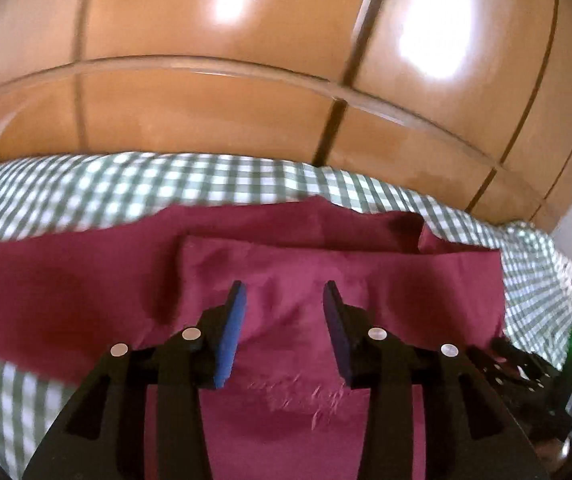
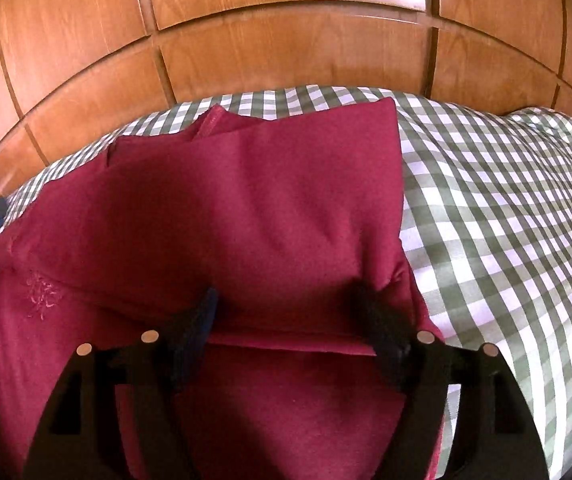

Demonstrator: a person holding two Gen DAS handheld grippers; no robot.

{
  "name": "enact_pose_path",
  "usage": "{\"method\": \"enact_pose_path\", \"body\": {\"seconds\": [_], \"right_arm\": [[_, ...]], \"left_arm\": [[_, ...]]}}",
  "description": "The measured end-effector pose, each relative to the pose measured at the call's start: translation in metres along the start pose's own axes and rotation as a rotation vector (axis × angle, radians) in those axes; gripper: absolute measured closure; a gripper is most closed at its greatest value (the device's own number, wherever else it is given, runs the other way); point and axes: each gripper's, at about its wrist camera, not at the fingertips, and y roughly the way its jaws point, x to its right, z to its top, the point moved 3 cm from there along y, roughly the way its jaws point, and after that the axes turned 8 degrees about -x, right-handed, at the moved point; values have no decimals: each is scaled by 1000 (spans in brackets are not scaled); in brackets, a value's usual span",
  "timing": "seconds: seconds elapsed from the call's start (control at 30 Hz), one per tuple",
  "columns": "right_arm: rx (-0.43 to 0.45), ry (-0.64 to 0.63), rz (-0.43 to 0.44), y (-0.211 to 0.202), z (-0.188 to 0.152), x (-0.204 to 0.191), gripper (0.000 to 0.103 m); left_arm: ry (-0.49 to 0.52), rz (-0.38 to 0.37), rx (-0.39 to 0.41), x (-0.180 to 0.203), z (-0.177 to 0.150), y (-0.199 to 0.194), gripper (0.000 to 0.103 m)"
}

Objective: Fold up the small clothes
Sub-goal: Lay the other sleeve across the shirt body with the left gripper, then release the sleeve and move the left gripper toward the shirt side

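The left gripper (image 1: pixel 283 292) hovers spread over the maroon garment (image 1: pixel 286 360) (embroidery just below its fingertips). The right gripper (image 2: pixel 286 300) stands wide apart, a folded flap lying between its fingers on the checked sheet (image 2: pixel 486 220).

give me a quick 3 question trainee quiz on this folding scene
1. True or false: the maroon garment lies on a checked sheet.
2. The left hand-held gripper is: A) open above the cloth, B) shut on a sock.
3. Fill in: behind the bed stand wooden ___.

Key: 1 true; 2 A; 3 panels. The right hand-held gripper is open too, fingers either side of a raised fold.
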Motion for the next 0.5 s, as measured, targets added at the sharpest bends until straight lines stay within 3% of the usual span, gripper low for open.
{"method": "enact_pose_path", "body": {"seconds": [0.17,0.2,0.3,0.47,0.5], "right_arm": [[10,-1,4,-1,-2,-1,30],[10,-1,5,-1,-2,-1,30],[13,2,12,-1,-3,1,29],[14,-1,8,-1,-2,0,28],[14,-3,5,-1,-2,-1,28]], "left_arm": [[-125,90,-166,-25,2,68,64],[-104,77,-122,-27,-1,67,64],[-50,115,-105,-22,-10,58,64],[-118,78,-88,-38,-39,17,63],[-133,84,-79,-39,-46,7,48]]}}
